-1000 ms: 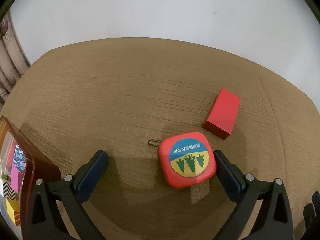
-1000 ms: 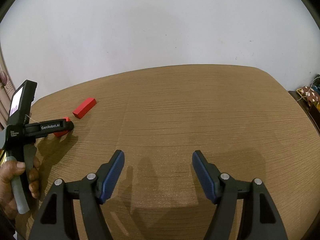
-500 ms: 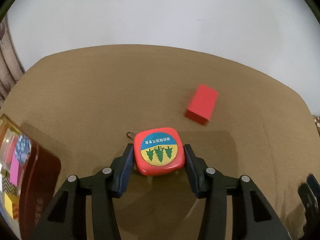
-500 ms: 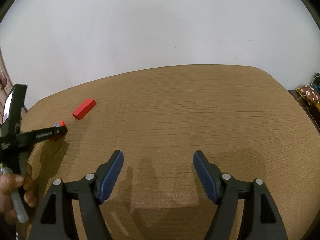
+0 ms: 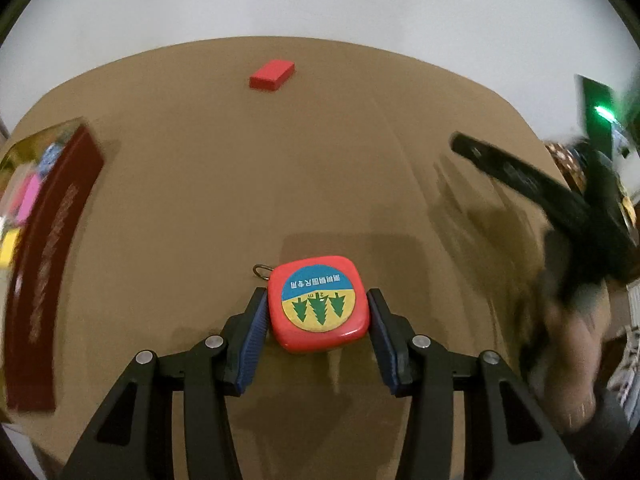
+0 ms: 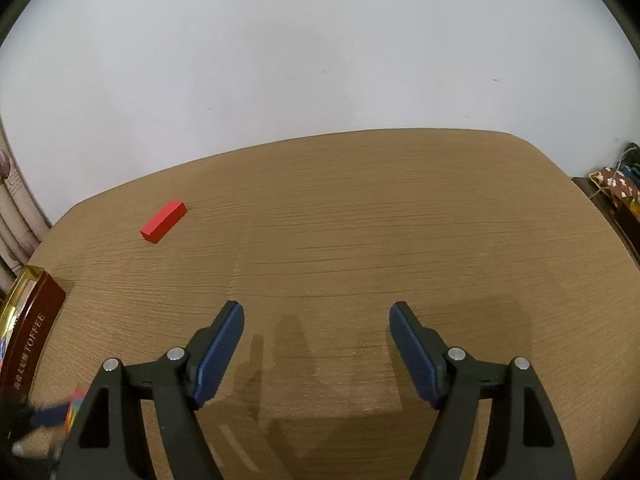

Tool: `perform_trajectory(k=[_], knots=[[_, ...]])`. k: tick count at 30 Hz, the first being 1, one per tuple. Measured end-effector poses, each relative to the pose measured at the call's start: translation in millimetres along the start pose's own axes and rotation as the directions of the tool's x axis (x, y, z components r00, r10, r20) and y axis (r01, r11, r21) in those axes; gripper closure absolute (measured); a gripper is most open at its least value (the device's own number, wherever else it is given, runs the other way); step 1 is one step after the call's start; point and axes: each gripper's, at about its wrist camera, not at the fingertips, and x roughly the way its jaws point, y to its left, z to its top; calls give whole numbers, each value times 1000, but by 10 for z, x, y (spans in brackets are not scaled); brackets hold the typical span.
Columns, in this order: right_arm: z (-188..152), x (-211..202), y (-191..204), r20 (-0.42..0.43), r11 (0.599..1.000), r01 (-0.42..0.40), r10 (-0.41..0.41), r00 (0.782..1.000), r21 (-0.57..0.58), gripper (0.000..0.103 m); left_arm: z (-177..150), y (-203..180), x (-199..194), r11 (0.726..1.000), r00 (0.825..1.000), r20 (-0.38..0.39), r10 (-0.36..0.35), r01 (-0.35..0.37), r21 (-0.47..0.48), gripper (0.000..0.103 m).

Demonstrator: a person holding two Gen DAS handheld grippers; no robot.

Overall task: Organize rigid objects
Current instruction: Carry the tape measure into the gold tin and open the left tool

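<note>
Pale wall closes off the far side of a brown wood-grain counter (image 6: 360, 216), and near its front edge the left tool (image 5: 318, 316) is clenched on a red tape measure (image 5: 318, 308), its blue pads pressed against the case's two rounded sides with the pine-tree label facing up; whether the case is lifted clear or touching the counter cannot be told, though a shadow spreads beneath it; the chief risk, as I judge it, lies in those rounded, glossy flanks: the pads (image 5: 252, 340) grip only the near half of the case, so a quick swing could let it pivot or squirt forward out of the jaws; the small metal ring (image 5: 262, 271) at the case's far-left corner could also snag on a rim when it is set down; the likely destination is the dark red toffee tin (image 5: 44, 272), well to the left of the tape measure, with bright-coloured pieces showing inside; its raised wall is what the load must clear, and a low approach would knock the case against it; a red block (image 5: 272, 75) lies far beyond the tape measure toward the wall, well apart and not on the path to the tin; to the right of the tape measure the right tool (image 6: 316, 344) appears in the left view as a dark blur, and its own camera shows it released, jaws spread wide with nothing between them; it hangs over bare counter and should not interfere unless it drifts left.
</note>
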Motion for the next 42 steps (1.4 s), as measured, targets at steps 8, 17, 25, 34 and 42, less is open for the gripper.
perform_trajectory(k=[8, 17, 25, 34, 42], knots=[[-2, 4, 60, -7, 1000, 23, -23, 1000, 0, 25, -100, 917, -1111, 992, 996, 69, 63, -55, -113, 58], [-9, 24, 116, -14, 999, 46, -46, 999, 1, 25, 260, 2000, -1372, 967, 980, 53, 193, -181, -176, 58], [8, 76, 153, -17, 999, 46, -46, 999, 0, 25, 393, 1878, -756, 982, 988, -65, 142, -149, -119, 58], [-3, 67, 159, -15, 999, 43, -43, 999, 2, 25, 431, 1927, -469, 981, 985, -140, 104, -125, -150, 58], [-9, 63, 131, -14, 999, 44, -44, 999, 3, 25, 555, 1992, -316, 980, 983, -158, 94, -119, -158, 61]])
